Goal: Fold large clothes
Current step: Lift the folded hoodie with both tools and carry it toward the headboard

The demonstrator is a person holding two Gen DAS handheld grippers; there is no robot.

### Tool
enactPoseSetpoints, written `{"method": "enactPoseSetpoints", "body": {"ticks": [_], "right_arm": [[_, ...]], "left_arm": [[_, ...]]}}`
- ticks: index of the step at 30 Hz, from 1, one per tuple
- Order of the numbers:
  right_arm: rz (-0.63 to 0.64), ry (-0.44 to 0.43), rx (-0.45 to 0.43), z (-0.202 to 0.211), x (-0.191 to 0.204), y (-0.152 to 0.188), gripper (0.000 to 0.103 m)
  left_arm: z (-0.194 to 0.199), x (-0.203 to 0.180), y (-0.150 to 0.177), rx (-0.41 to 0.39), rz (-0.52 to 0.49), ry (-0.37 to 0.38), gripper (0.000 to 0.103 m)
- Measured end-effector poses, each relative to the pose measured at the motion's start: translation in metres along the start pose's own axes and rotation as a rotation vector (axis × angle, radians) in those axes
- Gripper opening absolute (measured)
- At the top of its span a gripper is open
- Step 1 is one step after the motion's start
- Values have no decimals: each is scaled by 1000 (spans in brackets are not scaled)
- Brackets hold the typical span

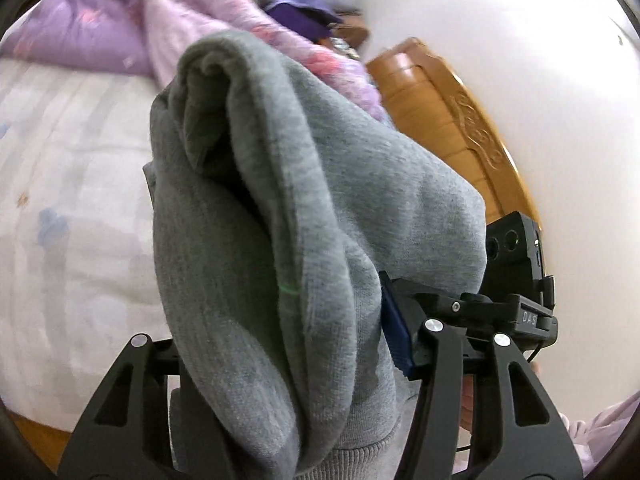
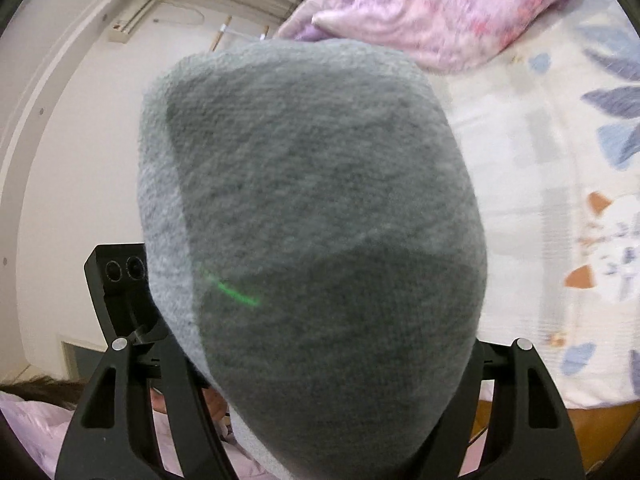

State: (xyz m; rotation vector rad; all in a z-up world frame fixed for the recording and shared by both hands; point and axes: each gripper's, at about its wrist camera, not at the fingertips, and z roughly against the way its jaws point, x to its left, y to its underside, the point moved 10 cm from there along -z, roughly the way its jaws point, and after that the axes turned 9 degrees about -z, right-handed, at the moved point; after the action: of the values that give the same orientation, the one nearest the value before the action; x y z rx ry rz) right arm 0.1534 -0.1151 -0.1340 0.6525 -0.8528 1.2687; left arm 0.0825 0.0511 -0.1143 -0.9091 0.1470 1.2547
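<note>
The thick grey fleece garment (image 1: 280,208) hangs bunched above the white floral-printed bed (image 1: 72,184) — the left gripper (image 1: 280,364) and right gripper (image 2: 320,360) each clamp a thick wad of it. No neat fold shows; laying flat and folding seemingly remain.

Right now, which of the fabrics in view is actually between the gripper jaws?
The grey knit garment, bunched in both the left gripper and right gripper. The pink-purple quilt and floral bedsheet lie behind, ungripped.
</note>
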Motion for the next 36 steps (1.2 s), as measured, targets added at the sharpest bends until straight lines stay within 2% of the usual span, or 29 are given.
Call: {"method": "enactPoseSetpoints", "body": {"ticks": [7,8,11,13,15,17,18,21,26,31,34,36], "right_arm": [[-40,-4,-131,83,-27,13,69],[-52,0,-149,97,-26,22,69],[-103,14,-220,137,-44,31,69],[-127,19,-263,152,-51,32,69],[-153,33,-333,176,-59,39,69],[-200,56,-409,197,-67,47,69],[-222,67,-437,207,-69,55,69],[-293,90,-506,232,-79,66,69],[-341,128,-590,265,-88,63,69],[-328,173,-596,301,-109,40,69],[-297,211,-553,328,-143,19,69],[-271,247,-499,340,-162,-8,69]], "left_arm": [[-45,-102,0,24,-139,33,55],[-65,-128,13,37,-162,36,55],[-86,-157,13,77,-218,52,55],[-96,-182,21,104,-270,89,55],[-102,-194,29,122,-318,122,55],[-110,-222,39,149,-388,167,56],[-127,-219,30,165,-415,185,56],[-149,-244,32,209,-513,248,56],[-179,-284,29,251,-564,333,57],[-232,-306,12,248,-548,315,60],[-259,-338,-9,228,-528,277,63],[-295,-352,-25,225,-507,229,64]]}}
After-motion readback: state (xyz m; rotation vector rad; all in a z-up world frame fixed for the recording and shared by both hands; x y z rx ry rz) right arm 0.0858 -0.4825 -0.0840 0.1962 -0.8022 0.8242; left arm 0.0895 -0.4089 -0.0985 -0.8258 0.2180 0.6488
